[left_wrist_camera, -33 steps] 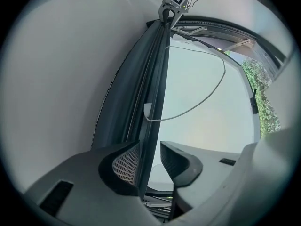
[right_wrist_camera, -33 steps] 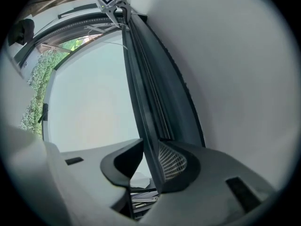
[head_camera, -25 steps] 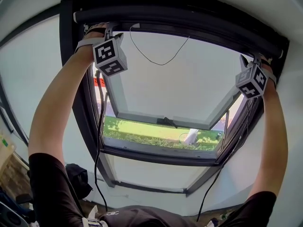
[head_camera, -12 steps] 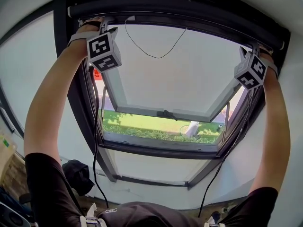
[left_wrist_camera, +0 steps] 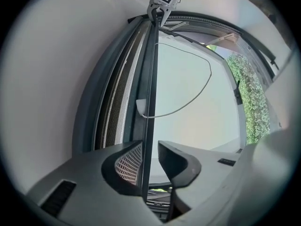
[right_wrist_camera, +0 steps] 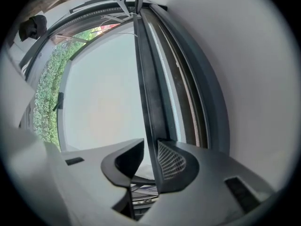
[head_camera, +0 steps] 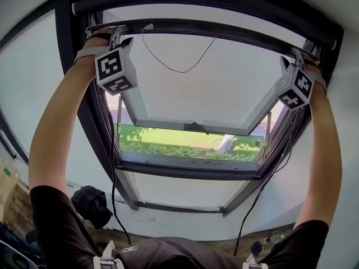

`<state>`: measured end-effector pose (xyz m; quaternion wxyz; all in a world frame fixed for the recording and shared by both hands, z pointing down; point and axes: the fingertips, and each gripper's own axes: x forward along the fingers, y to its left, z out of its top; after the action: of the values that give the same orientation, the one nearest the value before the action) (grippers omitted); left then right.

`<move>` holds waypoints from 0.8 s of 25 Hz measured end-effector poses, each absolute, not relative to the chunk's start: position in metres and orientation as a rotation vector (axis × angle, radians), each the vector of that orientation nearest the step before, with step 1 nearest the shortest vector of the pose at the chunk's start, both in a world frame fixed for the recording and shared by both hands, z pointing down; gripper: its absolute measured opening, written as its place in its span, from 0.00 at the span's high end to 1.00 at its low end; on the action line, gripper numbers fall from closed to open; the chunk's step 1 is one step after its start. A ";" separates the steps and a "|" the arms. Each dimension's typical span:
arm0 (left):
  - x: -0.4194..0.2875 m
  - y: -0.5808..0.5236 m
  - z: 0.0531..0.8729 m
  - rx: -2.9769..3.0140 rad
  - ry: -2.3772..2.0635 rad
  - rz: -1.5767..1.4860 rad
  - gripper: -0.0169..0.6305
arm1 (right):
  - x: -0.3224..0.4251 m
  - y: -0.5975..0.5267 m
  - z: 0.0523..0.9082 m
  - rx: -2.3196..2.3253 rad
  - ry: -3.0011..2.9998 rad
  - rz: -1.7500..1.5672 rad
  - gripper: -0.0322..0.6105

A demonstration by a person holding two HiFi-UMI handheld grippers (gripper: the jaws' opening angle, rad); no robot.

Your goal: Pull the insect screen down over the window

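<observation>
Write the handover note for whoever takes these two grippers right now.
Left gripper: astride the insect screen's pull bar at its left end. One pad touches the bar, a sliver of light shows at the other jaw, and the jaws are closing.
Right gripper: shut on the same bar at its right end.
Bar: just below the top housing, with a strip of mesh out behind it. The pull cord hangs slack from it.
Done: screen started.
Left: draw the bar down evenly to the lower frame; most of the opening is uncovered.
</observation>
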<state>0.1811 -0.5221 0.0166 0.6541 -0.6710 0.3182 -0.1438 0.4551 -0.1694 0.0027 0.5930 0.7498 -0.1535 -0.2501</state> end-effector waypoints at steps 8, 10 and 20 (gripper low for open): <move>0.182 -0.521 0.064 -1.546 0.664 -0.318 0.79 | 0.461 -0.167 0.051 1.730 -0.392 -0.522 0.83; 0.182 -0.523 0.081 -1.540 0.649 -0.334 0.79 | 0.458 -0.168 0.065 1.716 -0.406 -0.516 0.83; 0.184 -0.517 0.144 -1.591 0.584 -0.371 0.76 | 0.464 -0.166 0.131 1.688 -0.438 -0.435 0.81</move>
<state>0.1841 -0.5167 0.1441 0.6468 -0.6993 0.2569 -0.1632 0.4642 -0.1663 0.1308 0.6227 0.7349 -0.1905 -0.1893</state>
